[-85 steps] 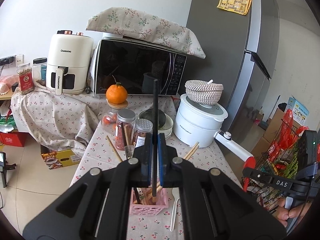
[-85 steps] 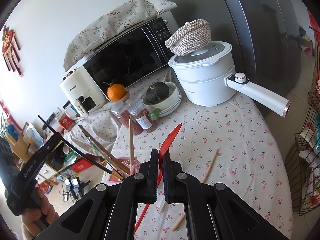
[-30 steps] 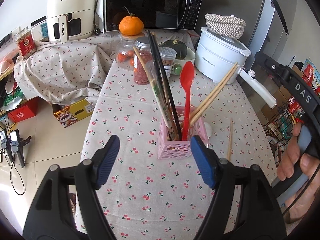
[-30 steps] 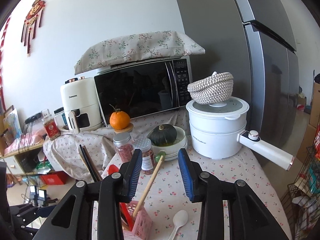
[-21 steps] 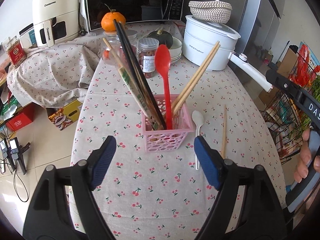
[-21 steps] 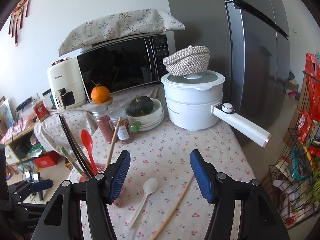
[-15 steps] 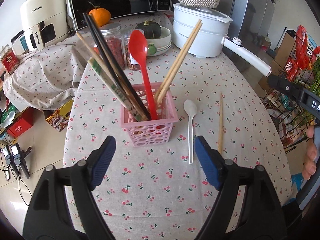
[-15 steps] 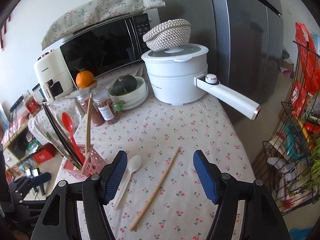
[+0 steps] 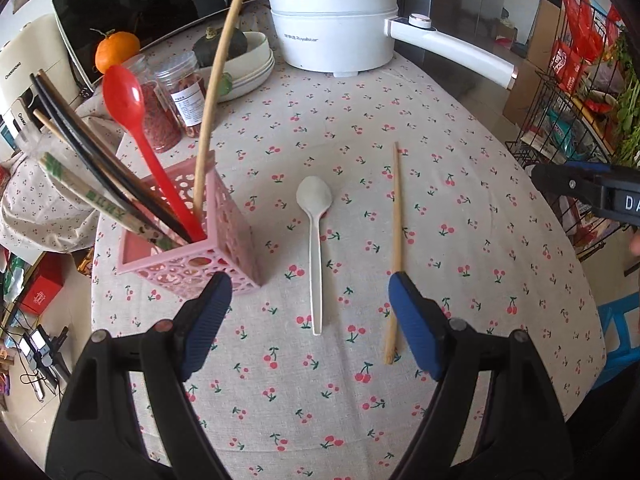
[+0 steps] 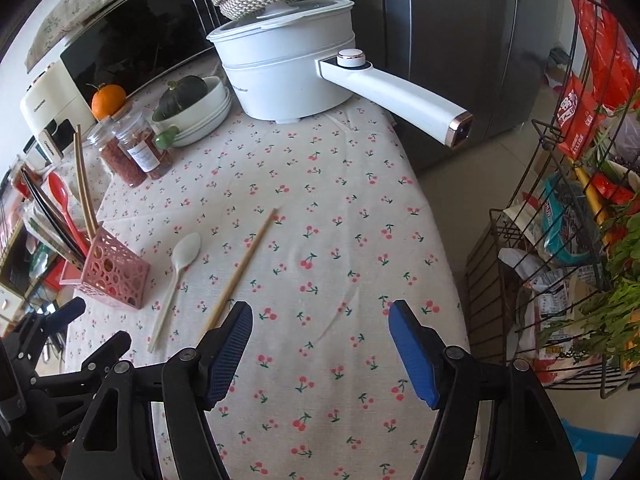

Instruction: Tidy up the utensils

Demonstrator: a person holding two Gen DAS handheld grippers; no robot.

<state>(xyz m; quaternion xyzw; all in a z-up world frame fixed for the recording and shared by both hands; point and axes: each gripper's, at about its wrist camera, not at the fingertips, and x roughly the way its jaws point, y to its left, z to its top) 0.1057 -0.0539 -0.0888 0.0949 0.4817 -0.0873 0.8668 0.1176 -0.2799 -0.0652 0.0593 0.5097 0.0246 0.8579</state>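
Note:
A pink perforated basket [image 9: 200,256] stands on the cherry-print tablecloth [image 9: 460,208] and holds a red spoon [image 9: 132,120], black chopsticks [image 9: 80,148], wrapped chopsticks [image 9: 88,196] and a wooden chopstick [image 9: 218,72]. A white spoon [image 9: 316,248] and a single wooden chopstick [image 9: 396,240] lie flat to its right. My left gripper [image 9: 310,320] is open and empty above the white spoon's handle end. My right gripper [image 10: 320,340] is open and empty over the cloth, right of the lying chopstick [image 10: 244,264] and white spoon [image 10: 176,276]. The basket [image 10: 112,276] shows at left there.
A white electric pot [image 9: 336,24] with a long handle [image 10: 396,92] stands at the back. Two spice jars [image 9: 176,100], a bowl with a squash [image 10: 188,100], an orange [image 9: 116,50], a microwave and an air fryer are behind. A wire rack [image 10: 580,220] stands right of the table.
Both grippers dropped their utensils into the basket earlier and opened. Since half a second ago both have tilted down and moved closer to the white spoon and the lying chopstick.

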